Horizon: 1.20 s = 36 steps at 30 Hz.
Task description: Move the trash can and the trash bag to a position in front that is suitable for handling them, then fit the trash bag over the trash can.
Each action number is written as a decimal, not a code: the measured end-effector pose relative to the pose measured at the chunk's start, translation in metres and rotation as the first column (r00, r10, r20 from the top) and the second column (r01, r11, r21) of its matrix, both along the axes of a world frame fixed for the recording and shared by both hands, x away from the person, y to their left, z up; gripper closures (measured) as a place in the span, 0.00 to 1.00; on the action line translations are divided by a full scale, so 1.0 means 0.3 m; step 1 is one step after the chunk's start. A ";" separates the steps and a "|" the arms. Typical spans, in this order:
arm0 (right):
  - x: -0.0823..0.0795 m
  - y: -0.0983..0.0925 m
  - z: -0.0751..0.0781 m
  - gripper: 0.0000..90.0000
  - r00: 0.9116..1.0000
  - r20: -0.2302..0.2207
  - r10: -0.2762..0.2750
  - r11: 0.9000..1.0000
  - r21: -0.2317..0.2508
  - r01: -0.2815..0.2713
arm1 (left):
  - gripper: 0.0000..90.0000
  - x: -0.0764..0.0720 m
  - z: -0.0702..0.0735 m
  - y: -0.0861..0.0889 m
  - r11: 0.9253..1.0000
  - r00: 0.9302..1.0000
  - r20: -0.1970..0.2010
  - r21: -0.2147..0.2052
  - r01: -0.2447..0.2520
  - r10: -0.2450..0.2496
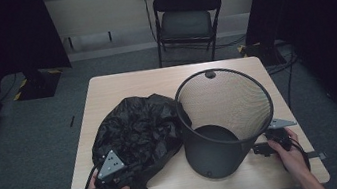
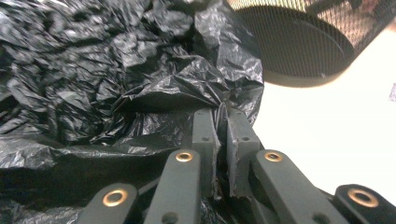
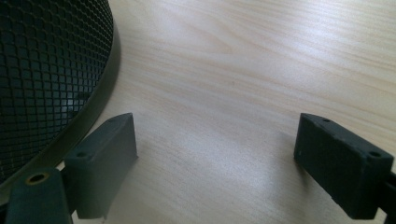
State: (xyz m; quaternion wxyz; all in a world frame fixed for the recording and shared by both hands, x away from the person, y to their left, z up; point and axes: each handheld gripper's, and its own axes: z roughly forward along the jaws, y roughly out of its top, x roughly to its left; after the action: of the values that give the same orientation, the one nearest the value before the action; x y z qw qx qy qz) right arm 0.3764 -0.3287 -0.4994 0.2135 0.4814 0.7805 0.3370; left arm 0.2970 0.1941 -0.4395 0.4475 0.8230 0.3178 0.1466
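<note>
Pale wooden table (image 1: 119, 84) carried a crumpled black bag (image 1: 136, 129) touching a mesh bin (image 1: 223, 121). Left gripper (image 2: 222, 121) pinched the bag's near edge — right gripper (image 3: 217, 149) gaped empty beside the bin's base.

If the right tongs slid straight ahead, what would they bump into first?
Probably nothing: bare table lies ahead of the open right tongs, with the mesh bin just off to one side.

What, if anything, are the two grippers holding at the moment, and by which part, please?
The left gripper pinches a fold of the black bin bag near its edge. The right gripper is open, holding nothing.
</note>
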 end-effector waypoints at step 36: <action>-0.006 0.005 0.000 0.14 1.000 -0.003 0.004 1.000 0.001 -0.004 | 0.20 0.267 0.102 -0.016 0.996 0.996 -0.023 0.002 -0.088 0.088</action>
State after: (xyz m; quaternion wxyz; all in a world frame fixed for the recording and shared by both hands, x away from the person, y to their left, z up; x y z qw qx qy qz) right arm 0.3745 -0.3274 -0.4993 0.2116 0.4804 0.7816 0.3370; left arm 0.3770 0.1892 -0.4088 0.4365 0.8099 0.3590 0.1568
